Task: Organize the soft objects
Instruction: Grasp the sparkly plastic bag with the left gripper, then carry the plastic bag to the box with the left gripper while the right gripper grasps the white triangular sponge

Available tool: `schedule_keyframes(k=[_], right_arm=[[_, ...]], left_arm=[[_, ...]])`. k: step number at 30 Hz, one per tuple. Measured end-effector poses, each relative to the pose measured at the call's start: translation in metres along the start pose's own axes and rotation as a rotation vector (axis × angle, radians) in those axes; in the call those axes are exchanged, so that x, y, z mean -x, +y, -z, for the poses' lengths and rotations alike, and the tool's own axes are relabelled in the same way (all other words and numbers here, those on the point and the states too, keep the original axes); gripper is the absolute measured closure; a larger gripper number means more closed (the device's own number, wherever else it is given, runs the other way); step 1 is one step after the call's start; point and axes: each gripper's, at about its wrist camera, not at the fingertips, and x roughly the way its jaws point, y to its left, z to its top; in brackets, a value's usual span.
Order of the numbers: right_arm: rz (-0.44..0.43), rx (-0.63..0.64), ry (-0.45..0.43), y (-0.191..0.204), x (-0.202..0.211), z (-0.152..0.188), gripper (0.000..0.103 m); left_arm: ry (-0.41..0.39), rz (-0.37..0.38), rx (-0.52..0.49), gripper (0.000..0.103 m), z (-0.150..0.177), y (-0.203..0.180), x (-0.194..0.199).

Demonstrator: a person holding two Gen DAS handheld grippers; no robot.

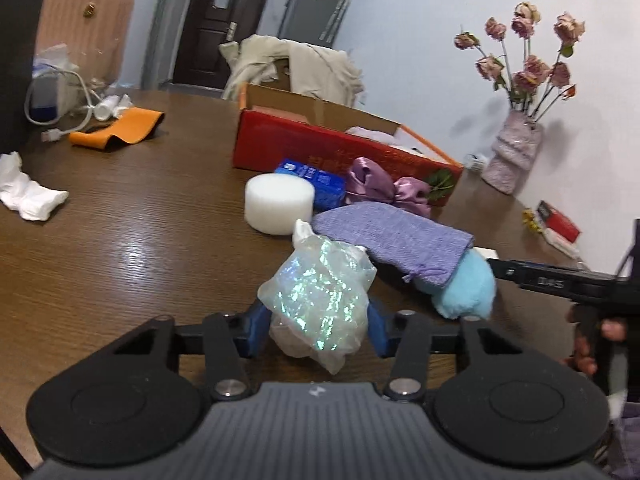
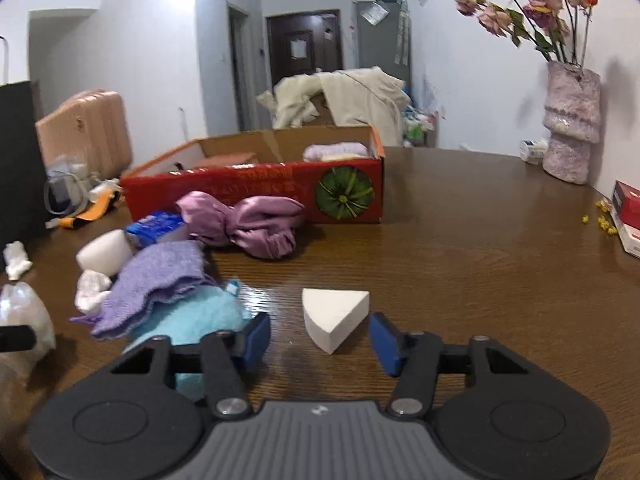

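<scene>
My left gripper (image 1: 316, 330) has its jaws clamped on the iridescent bag (image 1: 320, 300), just off the table (image 1: 140, 240). My right gripper (image 2: 320, 342) is released, jaws straddling the white foam wedge (image 2: 334, 314) without touching it. The red box (image 2: 256, 192) waits toward the far edge.

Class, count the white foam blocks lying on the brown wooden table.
2: a round white foam cylinder beside the blue packet, and a white foam wedge between the right gripper's fingers. Others may be hidden.
</scene>
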Motion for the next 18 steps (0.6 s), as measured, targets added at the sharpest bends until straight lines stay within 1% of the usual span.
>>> schedule_keyframes(k=[3, 5, 7, 9, 12, 14, 18], right_arm=[[0.029, -0.013, 0.012, 0.003, -0.007, -0.003, 0.060], [0.056, -0.021, 0.015, 0.004, -0.011, -0.005, 0.061], [0.057, -0.023, 0.026, 0.005, -0.015, -0.007, 0.078], [0.064, -0.017, 0.028, 0.007, -0.015, -0.007, 0.078], [0.050, -0.008, 0.017, 0.010, -0.009, -0.009, 0.080], [0.042, 0.011, -0.003, 0.014, 0.001, -0.011, 0.080], [-0.011, 0.043, -0.066, 0.017, 0.032, -0.029, 0.080]], left_arm=[[-0.012, 0.040, 0.011, 0.056, 0.000, 0.005, 0.002], [-0.028, 0.057, 0.015, 0.056, -0.001, 0.006, 0.005], [-0.044, 0.066, 0.020, 0.056, -0.002, 0.007, 0.009], [-0.057, 0.073, 0.024, 0.056, -0.005, 0.006, 0.015], [-0.084, 0.078, 0.012, 0.056, -0.009, 0.002, 0.025], [-0.092, 0.065, 0.009, 0.056, -0.016, -0.002, 0.028], [-0.131, 0.077, -0.024, 0.056, -0.038, -0.012, 0.031]])
